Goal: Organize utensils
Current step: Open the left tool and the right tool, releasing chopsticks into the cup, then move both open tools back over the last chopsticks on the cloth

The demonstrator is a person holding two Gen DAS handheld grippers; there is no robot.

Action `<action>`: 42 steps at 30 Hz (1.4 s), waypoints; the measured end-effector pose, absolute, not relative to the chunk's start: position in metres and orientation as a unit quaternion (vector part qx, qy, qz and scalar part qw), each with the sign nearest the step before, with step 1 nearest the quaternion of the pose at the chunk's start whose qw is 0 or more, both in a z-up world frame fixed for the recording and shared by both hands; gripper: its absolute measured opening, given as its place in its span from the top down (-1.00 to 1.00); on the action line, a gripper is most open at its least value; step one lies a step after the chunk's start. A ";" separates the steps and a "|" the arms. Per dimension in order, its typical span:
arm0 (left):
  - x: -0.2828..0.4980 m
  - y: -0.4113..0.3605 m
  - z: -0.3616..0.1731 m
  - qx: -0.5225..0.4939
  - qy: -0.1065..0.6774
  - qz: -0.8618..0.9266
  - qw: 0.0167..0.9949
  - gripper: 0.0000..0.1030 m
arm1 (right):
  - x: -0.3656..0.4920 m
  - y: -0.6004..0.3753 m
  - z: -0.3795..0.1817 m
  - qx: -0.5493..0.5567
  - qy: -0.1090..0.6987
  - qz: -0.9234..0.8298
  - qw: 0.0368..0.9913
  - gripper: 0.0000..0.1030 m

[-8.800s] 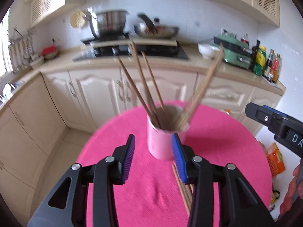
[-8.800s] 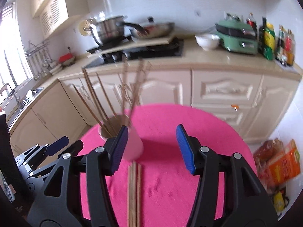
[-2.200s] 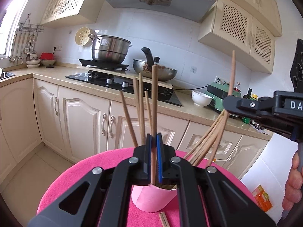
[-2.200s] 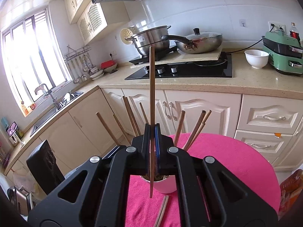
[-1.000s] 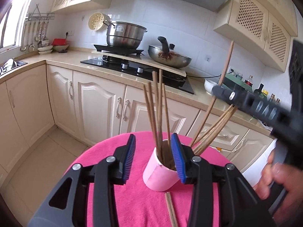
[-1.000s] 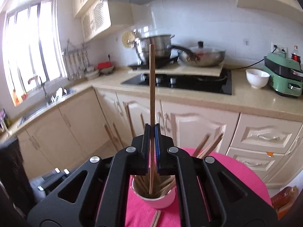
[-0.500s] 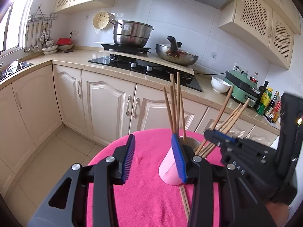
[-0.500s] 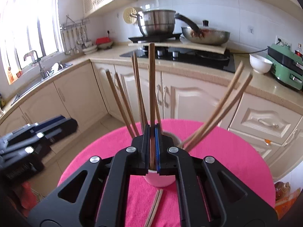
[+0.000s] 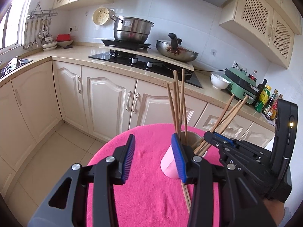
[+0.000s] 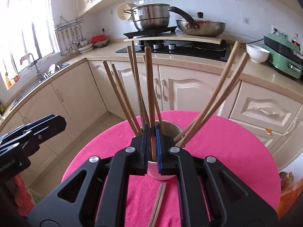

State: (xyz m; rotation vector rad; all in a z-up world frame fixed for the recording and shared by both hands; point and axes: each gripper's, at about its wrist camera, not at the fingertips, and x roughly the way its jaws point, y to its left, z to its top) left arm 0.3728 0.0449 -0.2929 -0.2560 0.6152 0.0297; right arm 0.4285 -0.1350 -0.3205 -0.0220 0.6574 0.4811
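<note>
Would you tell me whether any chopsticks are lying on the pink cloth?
Yes, a pair of chopsticks lies flat on the pink cloth, just in front of the cup.

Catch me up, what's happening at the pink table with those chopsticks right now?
The right gripper is closed on one chopstick, its lower end down inside the pink cup with the others. The left gripper hangs open beside the cup, holding nothing. A couple of loose chopsticks lie on the pink tablecloth, not yet collected.
</note>
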 end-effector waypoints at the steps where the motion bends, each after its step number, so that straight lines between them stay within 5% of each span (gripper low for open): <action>1: 0.372 0.046 -0.292 -0.126 0.303 0.014 0.945 0.23 | 0.427 -0.135 -0.319 -0.009 0.318 0.232 0.919 0.85; 4: 0.369 0.047 -0.290 -0.127 0.302 0.012 0.945 0.23 | 0.421 -0.135 -0.313 -0.007 0.312 0.226 0.923 0.59; 6: 0.367 0.049 -0.289 -0.128 0.302 0.011 0.945 0.22 | 0.415 -0.135 -0.308 -0.009 0.301 0.221 0.927 0.01; 7: 0.366 0.049 -0.288 -0.128 0.302 0.010 0.945 0.22 | 0.413 -0.135 -0.306 -0.010 0.295 0.219 0.930 -0.02; 28: 0.343 0.041 -0.286 -0.110 0.323 -0.021 0.940 0.04 | 0.354 -0.169 -0.264 -0.010 0.264 0.161 0.951 -0.14; 42: 0.364 -0.010 -0.380 -0.101 0.517 -0.084 0.846 0.04 | 0.344 -0.218 -0.343 0.048 0.434 0.084 0.896 -0.17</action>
